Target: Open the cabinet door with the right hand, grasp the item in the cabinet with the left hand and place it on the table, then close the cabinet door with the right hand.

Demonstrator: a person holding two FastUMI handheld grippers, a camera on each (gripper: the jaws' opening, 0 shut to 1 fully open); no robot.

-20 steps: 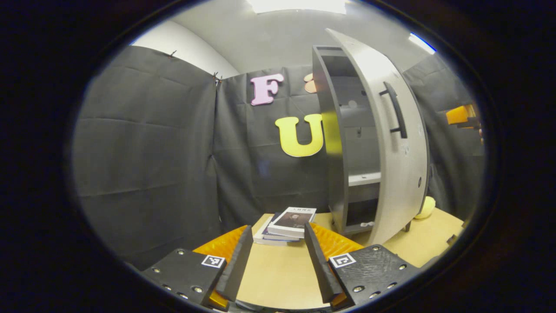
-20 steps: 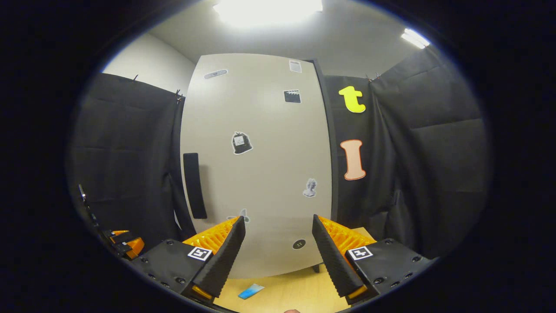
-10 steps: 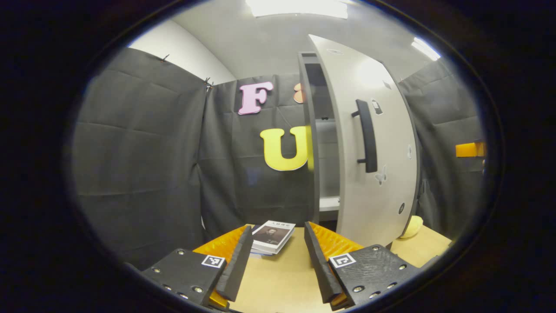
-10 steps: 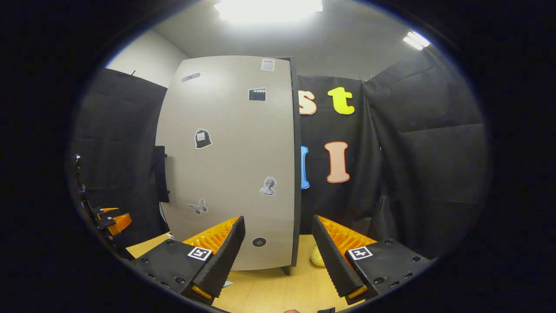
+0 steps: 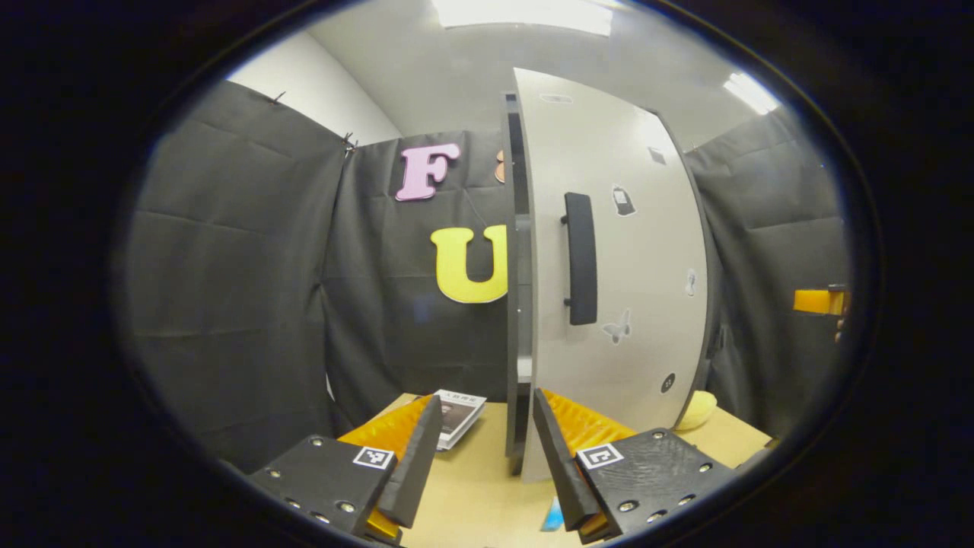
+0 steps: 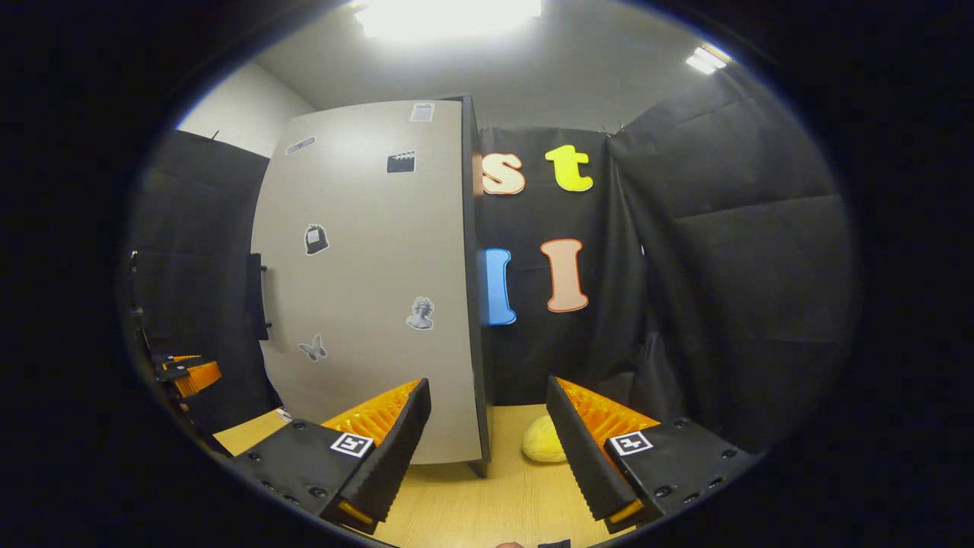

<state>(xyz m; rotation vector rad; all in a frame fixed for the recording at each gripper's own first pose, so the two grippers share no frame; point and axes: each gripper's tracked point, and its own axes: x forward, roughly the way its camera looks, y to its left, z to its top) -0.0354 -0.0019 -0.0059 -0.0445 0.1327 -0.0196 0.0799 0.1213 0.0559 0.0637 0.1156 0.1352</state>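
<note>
The tall grey cabinet has its pale door (image 5: 631, 228) swung almost flush against the dark frame (image 5: 514, 304), leaving a thin gap on the handle side. The black bar handle (image 5: 581, 259) faces the left gripper view. A stack of books (image 5: 459, 407) lies on the wooden table (image 5: 472, 495), left of the cabinet. My left gripper (image 5: 485, 457) is open and holds nothing, hovering over the table in front of the cabinet. In the right gripper view the door (image 6: 365, 289) stands front left, and my right gripper (image 6: 487, 449) is open, clear of it.
A soft yellow object (image 6: 544, 444) rests on the table (image 6: 487, 510) by the cabinet's right foot. A small blue piece (image 5: 553, 517) lies near my left finger. The other gripper shows far off at the edge of each view (image 5: 818, 301) (image 6: 186, 373). Black cloth walls enclose the booth.
The cabinet door has swung from wide open to nearly shut, hiding the shelves. My right gripper has drawn back from the door. The books stayed put.
</note>
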